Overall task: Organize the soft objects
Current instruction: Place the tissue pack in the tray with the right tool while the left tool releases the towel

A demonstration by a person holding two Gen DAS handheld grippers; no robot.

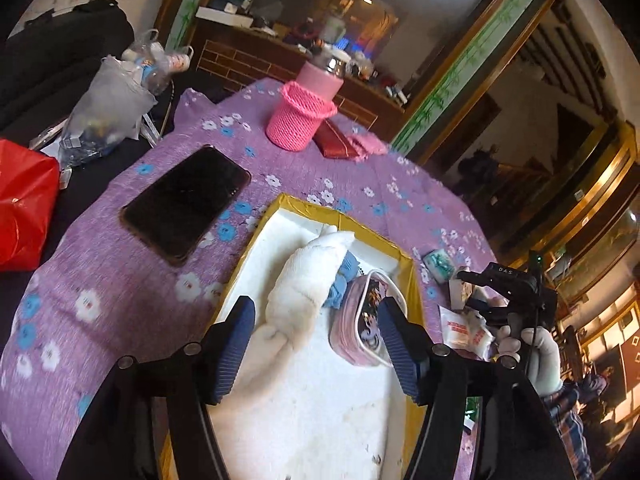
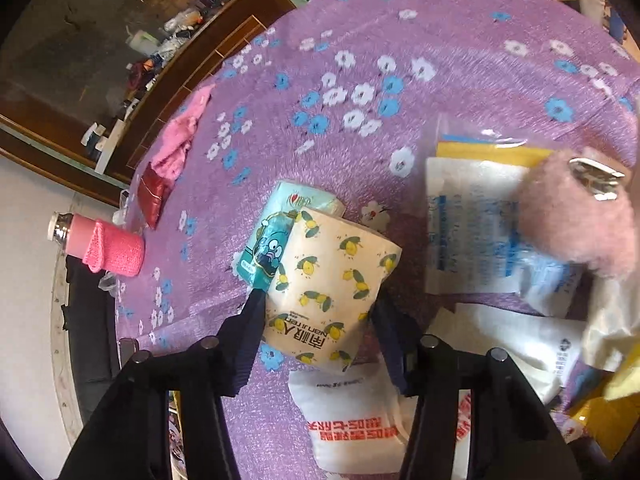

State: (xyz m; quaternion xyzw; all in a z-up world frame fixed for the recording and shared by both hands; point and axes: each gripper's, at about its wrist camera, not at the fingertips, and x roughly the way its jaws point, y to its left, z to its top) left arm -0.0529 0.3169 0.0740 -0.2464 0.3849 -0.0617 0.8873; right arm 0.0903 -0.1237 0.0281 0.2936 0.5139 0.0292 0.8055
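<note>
A yellow-edged box (image 1: 412,280) with a white lining sits on the purple flowered cloth. Inside lie a rolled white cloth (image 1: 308,280), a blue cloth (image 1: 340,284) and a pink cartoon pouch (image 1: 360,328). My left gripper (image 1: 318,354) hovers open over the box, with the white cloth's lower end between its fingers but not pinched. In the right wrist view my right gripper (image 2: 320,300) is shut on a lemon-print tissue pack (image 2: 328,272), both pads against its sides. A teal tissue pack (image 2: 268,240) lies partly under it. A gloved hand carries the right gripper (image 1: 504,292) beside the box.
A black phone (image 1: 184,204), a pink bottle in a knitted sleeve (image 1: 300,116) and a red pouch (image 1: 336,140) lie beyond the box. White packets (image 2: 472,232), a red-lettered packet (image 2: 352,420) and a pink fluffy item (image 2: 580,216) crowd the right gripper's side. A red bag (image 1: 24,208) sits left.
</note>
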